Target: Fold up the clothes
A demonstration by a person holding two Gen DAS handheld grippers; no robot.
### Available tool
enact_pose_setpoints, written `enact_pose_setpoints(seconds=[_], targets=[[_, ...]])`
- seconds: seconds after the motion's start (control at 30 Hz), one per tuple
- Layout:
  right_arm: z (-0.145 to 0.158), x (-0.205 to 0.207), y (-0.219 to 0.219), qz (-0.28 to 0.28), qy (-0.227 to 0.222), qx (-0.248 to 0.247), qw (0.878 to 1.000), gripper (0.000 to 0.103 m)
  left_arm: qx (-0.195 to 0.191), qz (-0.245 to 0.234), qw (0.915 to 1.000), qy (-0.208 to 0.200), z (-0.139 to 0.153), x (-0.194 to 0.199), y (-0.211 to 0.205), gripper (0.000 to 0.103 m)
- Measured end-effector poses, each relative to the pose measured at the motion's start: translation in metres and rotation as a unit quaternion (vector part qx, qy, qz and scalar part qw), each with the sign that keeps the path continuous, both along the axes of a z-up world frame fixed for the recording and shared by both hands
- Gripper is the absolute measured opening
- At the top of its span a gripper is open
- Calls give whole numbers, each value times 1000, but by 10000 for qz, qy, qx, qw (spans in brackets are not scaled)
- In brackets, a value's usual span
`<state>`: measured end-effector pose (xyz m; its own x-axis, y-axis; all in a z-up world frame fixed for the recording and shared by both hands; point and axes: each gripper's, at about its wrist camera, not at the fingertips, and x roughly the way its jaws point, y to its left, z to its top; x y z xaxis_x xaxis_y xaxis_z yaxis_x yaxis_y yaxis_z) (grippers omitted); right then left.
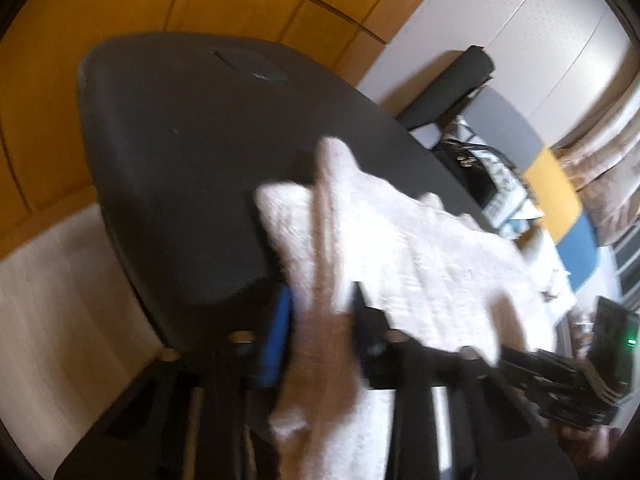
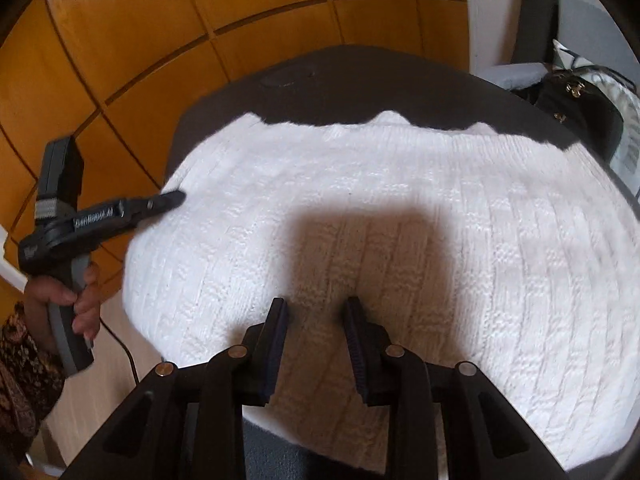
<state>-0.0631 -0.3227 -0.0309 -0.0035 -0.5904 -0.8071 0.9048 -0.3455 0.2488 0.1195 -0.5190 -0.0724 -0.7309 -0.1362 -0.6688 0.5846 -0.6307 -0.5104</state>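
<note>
A white knitted sweater (image 2: 400,208) lies spread over the dark grey table (image 2: 360,68). In the left wrist view a bunched fold of the sweater (image 1: 400,248) runs between my left gripper's (image 1: 322,320) blue pad and its black finger, which pinch it. The right wrist view shows that left gripper (image 2: 178,198) at the sweater's left edge, held by a hand (image 2: 82,300). My right gripper (image 2: 316,340) hovers over the sweater's near middle with its jaws apart and nothing between the pads. It casts a shadow on the knit.
Orange wooden wall panels (image 2: 160,40) stand behind the table. A black bag with gold clasps (image 2: 576,108) sits off the table's far right corner beside a dark chair (image 1: 448,92). Pale floor (image 1: 52,300) and a thin cable (image 2: 128,356) lie at the left.
</note>
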Motion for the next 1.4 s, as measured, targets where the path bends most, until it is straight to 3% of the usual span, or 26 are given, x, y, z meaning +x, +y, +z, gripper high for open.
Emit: enact_pose_setpoints(seconds=[0.17,0.3,0.4,0.47,0.57,0.63,0.67,0.8,0.97,1.07,1.13,1.23,1.3,1.4], targets=[[-3,3,2,-123,-33,-40,9999,29,75,89,9996,245,4,11,1,16],[-4,7,0,-79,141,38,9999,29,-100,341,9991,-223,-1,7,0,16],[-4,3,1,-89,163,67,9998,29,5,503,9987,-85,-3,11,-1,21],[-5,1,2,-105,141,59,9998,29,473,624,9965,281,-9,21,-9,24],[-7,-2,4,-152,64,27,9999,29,1142,1061,9849,750,-17,44,-21,27],[-8,-3,5,-195,41,2,9998,29,844,1502,9827,685,-6,58,-18,25],[-9,-2,5,-216,44,-13,9998,29,489,1529,9851,615,5,59,-12,25],[-14,1,6,-313,91,-83,9994,30,-482,701,9953,454,35,27,21,25],[-13,3,8,-390,118,-179,9990,30,-1347,-92,9902,-346,33,-37,49,25],[-12,5,10,-381,174,-240,9988,30,-1684,69,9793,-1125,11,-55,43,25],[-12,4,12,-373,167,-298,9987,30,-1826,128,9777,-1033,9,-52,44,27],[-12,3,14,-401,98,-360,9985,30,-2271,8,9656,-1266,9,-56,55,27],[-7,2,17,-458,33,-349,9983,30,-2315,-21,9637,-1328,14,-54,58,27],[3,3,25,-624,246,-329,9972,31,-2096,94,9695,-1271,26,-50,67,33]])
